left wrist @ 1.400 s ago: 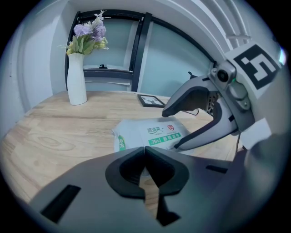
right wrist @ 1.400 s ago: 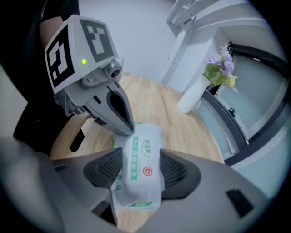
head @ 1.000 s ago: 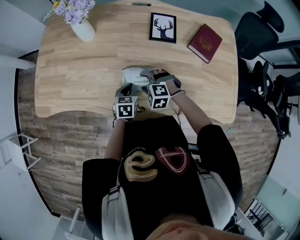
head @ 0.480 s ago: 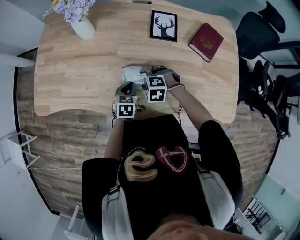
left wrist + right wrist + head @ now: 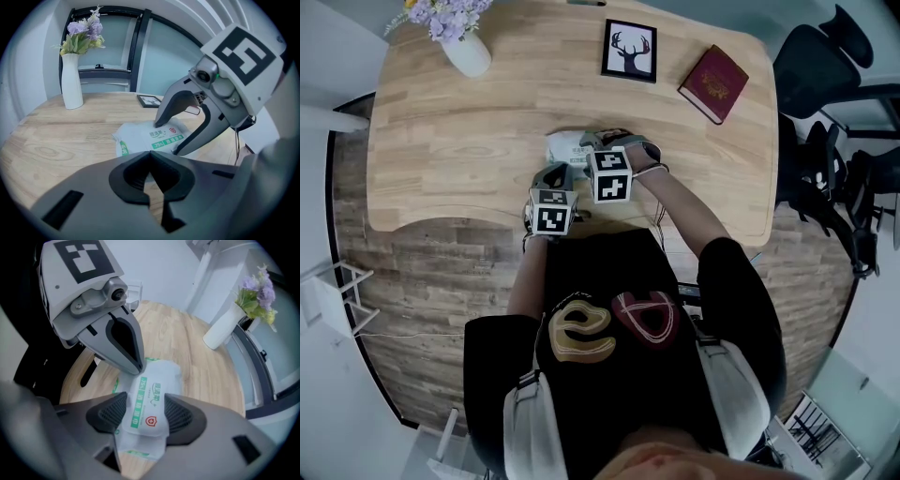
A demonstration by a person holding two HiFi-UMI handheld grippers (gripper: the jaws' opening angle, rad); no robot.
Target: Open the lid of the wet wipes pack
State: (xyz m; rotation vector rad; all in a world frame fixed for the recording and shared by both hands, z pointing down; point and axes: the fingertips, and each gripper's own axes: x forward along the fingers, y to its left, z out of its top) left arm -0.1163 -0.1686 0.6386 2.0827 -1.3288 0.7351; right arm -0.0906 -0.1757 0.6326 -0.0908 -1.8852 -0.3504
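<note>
Head view: the wet wipes pack (image 5: 563, 147) lies mid-bench (image 5: 441, 141). The left gripper (image 5: 555, 174) is at its 6 o'clock edge and the right gripper (image 5: 598, 143) over its 3 o'clock end.

Left gripper view: its jaws meet with nothing between them, and the pack lies just ahead at 12 o'clock.

Right gripper view: the jaws stand wide, having just closed a little. They flank the flat lid (image 5: 149, 409) without a clear pinch, while the left tip rests on the pack at 11 o'clock.

The lid looks unopened, so gripping and peeling remain.

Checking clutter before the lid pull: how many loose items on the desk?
4: vase far left, frame far middle, book far right, wipes pack centre, partly covered. More may be hidden there.
</note>
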